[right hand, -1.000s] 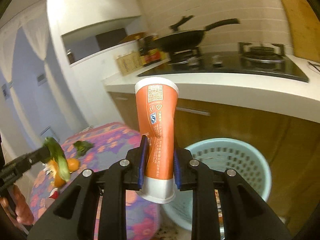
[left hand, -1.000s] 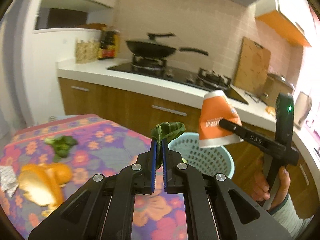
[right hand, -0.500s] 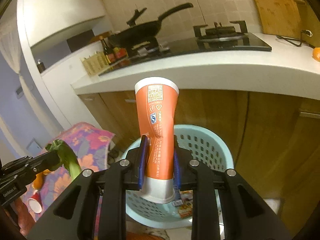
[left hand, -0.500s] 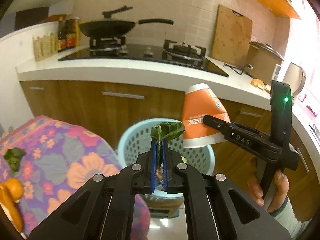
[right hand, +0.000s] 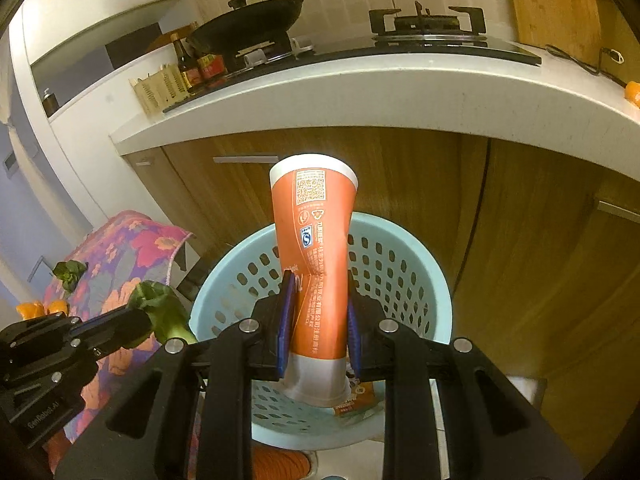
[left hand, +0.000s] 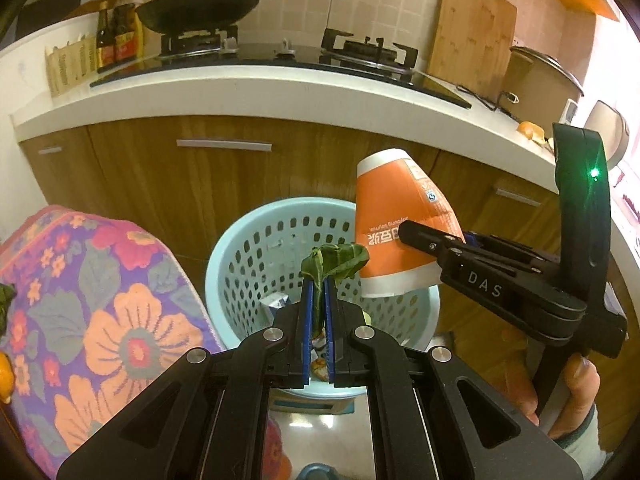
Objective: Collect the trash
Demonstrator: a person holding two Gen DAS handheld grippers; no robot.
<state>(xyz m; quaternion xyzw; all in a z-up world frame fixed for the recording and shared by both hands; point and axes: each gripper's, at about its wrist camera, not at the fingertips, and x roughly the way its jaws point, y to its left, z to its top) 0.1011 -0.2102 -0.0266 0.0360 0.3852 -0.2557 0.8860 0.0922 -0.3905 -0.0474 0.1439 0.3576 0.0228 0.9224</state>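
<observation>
Orange cup (right hand: 316, 264) between right tongs (right hand: 318, 332)

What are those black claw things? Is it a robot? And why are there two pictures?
No robot. A person holds one hand-held gripper in each hand, like big tongs, and each carries a camera looking along its fingers. That gives two pictures.

In the left camera's picture, the left hand-held gripper pinches a green leaf. In the right camera's picture, the right hand-held gripper squeezes an orange cup. Both hang above a blue bin with some trash already inside. Beside it is a flowery cloth with more scraps. Behind is a kitchen counter with a pan.
</observation>
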